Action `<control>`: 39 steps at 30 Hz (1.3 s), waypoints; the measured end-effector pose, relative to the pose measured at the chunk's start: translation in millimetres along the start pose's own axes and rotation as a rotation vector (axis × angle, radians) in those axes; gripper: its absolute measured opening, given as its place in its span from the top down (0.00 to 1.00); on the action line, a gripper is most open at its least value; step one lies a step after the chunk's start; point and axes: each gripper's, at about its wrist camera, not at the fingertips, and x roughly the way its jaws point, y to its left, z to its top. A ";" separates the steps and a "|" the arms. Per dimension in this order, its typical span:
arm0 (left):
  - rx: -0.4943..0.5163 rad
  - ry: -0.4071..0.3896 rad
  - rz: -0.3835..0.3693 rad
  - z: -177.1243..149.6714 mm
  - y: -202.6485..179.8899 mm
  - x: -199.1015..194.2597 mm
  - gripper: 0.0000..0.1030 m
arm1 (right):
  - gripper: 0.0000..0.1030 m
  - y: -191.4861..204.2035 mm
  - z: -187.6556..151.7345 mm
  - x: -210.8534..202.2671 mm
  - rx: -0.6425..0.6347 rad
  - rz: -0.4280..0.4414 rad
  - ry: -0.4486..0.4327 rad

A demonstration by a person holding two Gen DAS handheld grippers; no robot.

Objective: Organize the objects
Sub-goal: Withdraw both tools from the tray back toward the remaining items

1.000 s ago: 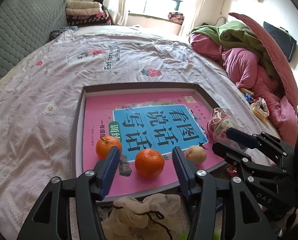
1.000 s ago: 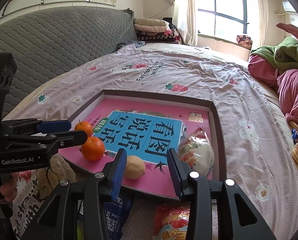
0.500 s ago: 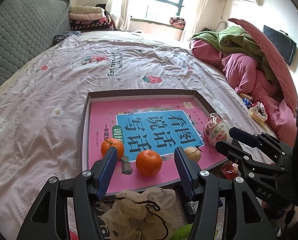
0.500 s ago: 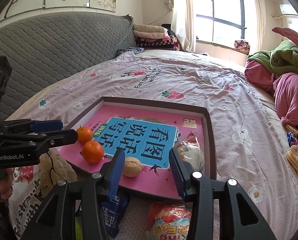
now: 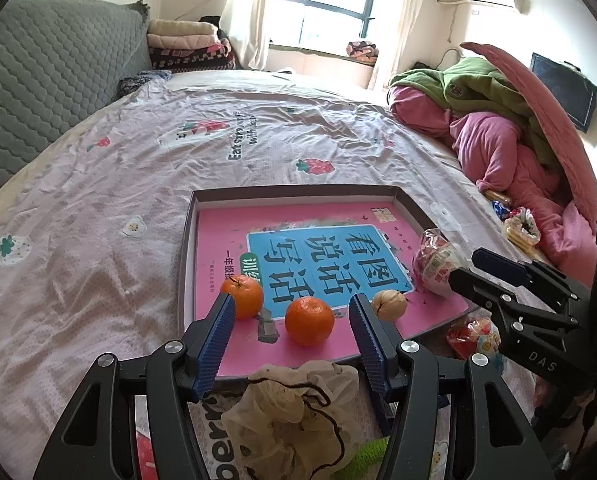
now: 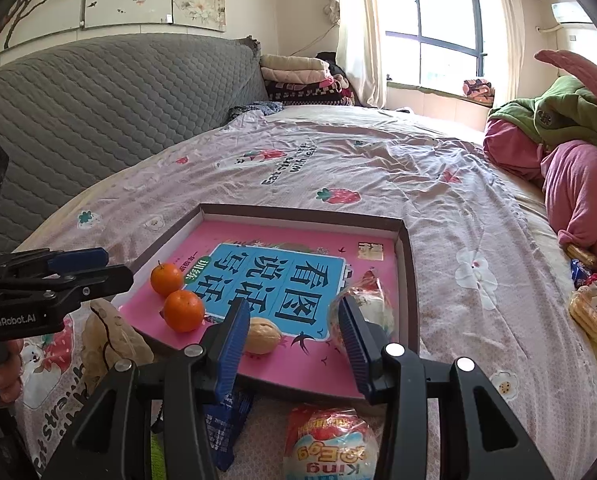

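two oranges [image 5: 309, 320], a walnut [image 5: 389, 305] and a wrapped snack [image 5: 434, 262] are already set in the tray [image 5: 298, 193] at 12 o'clock, while the mesh pouch [image 5: 294, 412] and packets at 6 o'clock are left, with both the left gripper [image 5: 290, 344] and the right gripper [image 6: 292, 346] held open and empty.

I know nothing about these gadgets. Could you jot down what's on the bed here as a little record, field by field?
surface: bed with pink strawberry-print sheet
tray: shallow brown box lid lined with a pink book
in tray: two oranges, a walnut, a wrapped bun
near edge, outside tray: mesh drawstring pouch, red snack packet, blue packet
left gripper: open, empty, in front of the nearer orange
right gripper: open, empty, in front of the walnut
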 end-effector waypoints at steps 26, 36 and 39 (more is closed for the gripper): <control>0.041 -0.078 0.014 -26.1 -14.7 -30.5 0.41 | 0.55 -12.1 -15.6 -21.4 0.062 -0.022 -0.011; 0.036 -0.076 0.010 -37.4 -15.4 -37.2 0.41 | 0.55 -10.4 -24.7 -26.2 0.074 -0.009 0.008; 0.042 -0.071 0.006 -40.8 -17.5 -37.9 0.41 | 0.55 -9.5 -28.0 -27.9 0.074 -0.012 0.013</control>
